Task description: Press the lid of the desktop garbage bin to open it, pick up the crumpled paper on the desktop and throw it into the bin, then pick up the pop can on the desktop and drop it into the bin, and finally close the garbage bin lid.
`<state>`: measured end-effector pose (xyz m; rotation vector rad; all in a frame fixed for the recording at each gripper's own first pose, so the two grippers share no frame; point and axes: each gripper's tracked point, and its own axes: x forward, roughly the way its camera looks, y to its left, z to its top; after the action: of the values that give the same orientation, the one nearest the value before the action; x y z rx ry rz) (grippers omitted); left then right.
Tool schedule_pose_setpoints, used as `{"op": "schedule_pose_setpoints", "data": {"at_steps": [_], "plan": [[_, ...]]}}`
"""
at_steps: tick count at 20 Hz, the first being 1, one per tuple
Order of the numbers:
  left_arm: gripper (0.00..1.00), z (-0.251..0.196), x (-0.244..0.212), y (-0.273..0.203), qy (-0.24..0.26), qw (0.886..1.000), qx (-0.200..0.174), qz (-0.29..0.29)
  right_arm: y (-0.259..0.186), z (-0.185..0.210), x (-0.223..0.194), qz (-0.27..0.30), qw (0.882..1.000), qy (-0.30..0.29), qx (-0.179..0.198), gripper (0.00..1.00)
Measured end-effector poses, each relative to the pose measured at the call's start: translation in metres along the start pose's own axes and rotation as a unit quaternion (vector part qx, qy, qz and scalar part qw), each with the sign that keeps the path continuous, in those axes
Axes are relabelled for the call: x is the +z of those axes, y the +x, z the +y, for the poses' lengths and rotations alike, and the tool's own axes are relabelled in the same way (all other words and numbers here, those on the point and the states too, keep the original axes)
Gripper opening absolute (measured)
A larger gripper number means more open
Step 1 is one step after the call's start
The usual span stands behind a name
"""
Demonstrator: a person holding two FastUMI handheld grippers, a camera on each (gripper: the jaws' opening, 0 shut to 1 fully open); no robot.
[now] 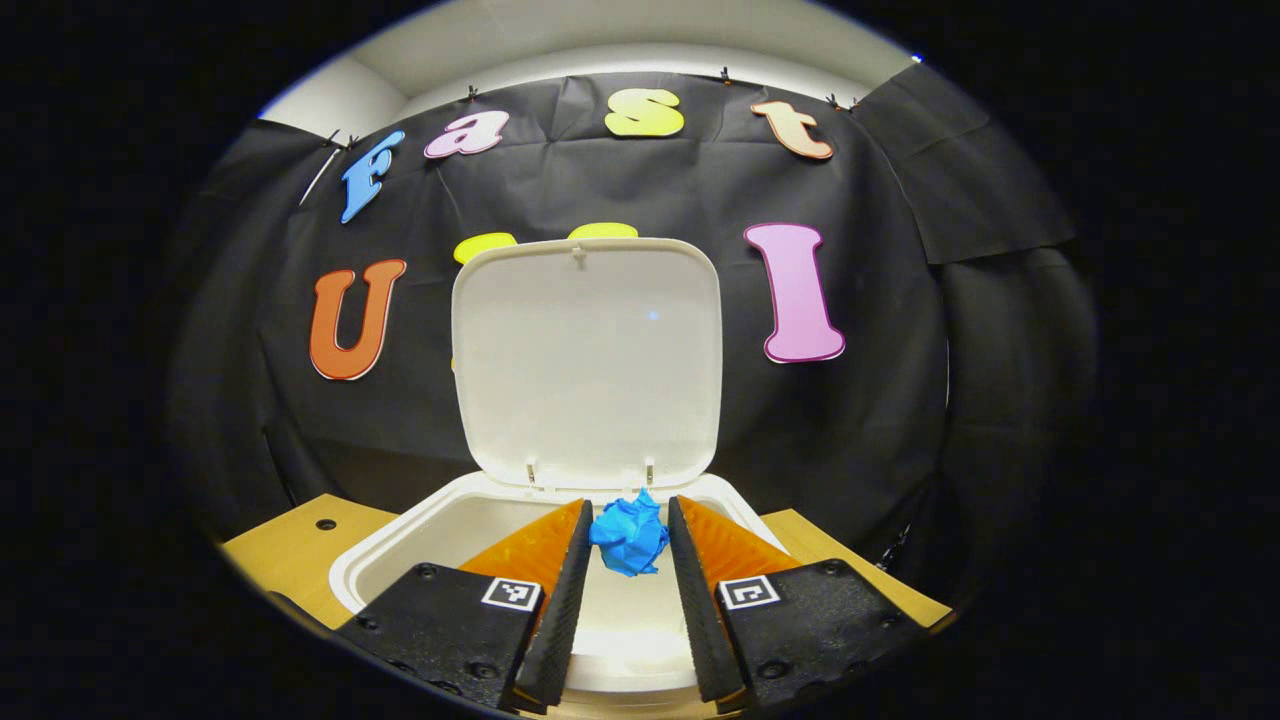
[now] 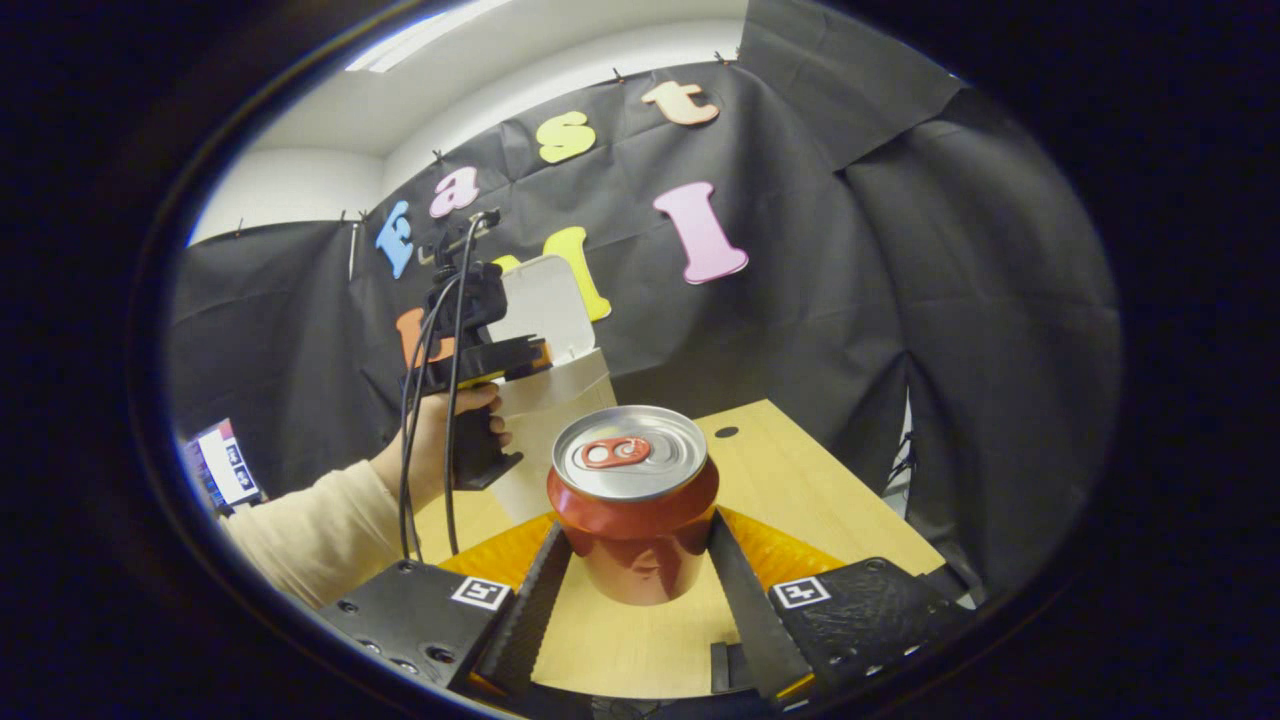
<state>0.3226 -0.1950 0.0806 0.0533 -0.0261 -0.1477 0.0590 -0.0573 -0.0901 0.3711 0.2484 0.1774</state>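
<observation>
The white desktop bin point(image 1: 400, 555) stands with its lid point(image 1: 585, 360) swung upright. My left gripper point(image 1: 629, 503) hovers over the bin's mouth, shut on a blue crumpled paper ball point(image 1: 630, 540) held at the fingertips. In the right gripper view, the red pop can point(image 2: 633, 500) stands upright on the wooden desktop point(image 2: 800, 490). My right gripper point(image 2: 637, 525) has its two fingers pressed against the can's sides. That view also has the left gripper point(image 2: 480, 350) in a hand over the bin point(image 2: 555, 420), to the can's far left.
A sleeved arm point(image 2: 320, 525) reaches in from the left of the right gripper view, with cables hanging from the left gripper. The desktop has small round holes point(image 2: 726, 432) and ends at the black cloth wall behind the bin.
</observation>
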Motion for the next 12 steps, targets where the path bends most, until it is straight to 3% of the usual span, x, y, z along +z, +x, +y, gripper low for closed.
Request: {"op": "schedule_pose_setpoints", "data": {"at_steps": [2,4,7,9,12], "plan": [[0.53,0.009,0.001,-0.004,0.005,1.000,0.012,-0.001,-0.001,-0.001,-0.001,0.004,1.000,0.009,0.002,0.80],[0.67,0.019,0.001,-0.009,0.008,1.000,0.026,0.000,0.000,-0.001,-0.001,0.003,1.000,0.008,0.000,0.80],[0.97,0.020,0.008,-0.024,0.007,1.000,0.007,-0.001,0.003,0.000,-0.006,0.007,1.000,-0.007,-0.005,0.80],[0.99,0.027,0.017,-0.041,0.015,1.000,-0.001,-0.011,0.007,0.002,-0.014,0.016,1.000,-0.014,-0.005,0.80],[0.98,0.050,0.022,-0.071,0.024,0.999,0.020,-0.030,0.011,0.014,-0.026,0.031,0.999,-0.021,0.005,0.80]]}}
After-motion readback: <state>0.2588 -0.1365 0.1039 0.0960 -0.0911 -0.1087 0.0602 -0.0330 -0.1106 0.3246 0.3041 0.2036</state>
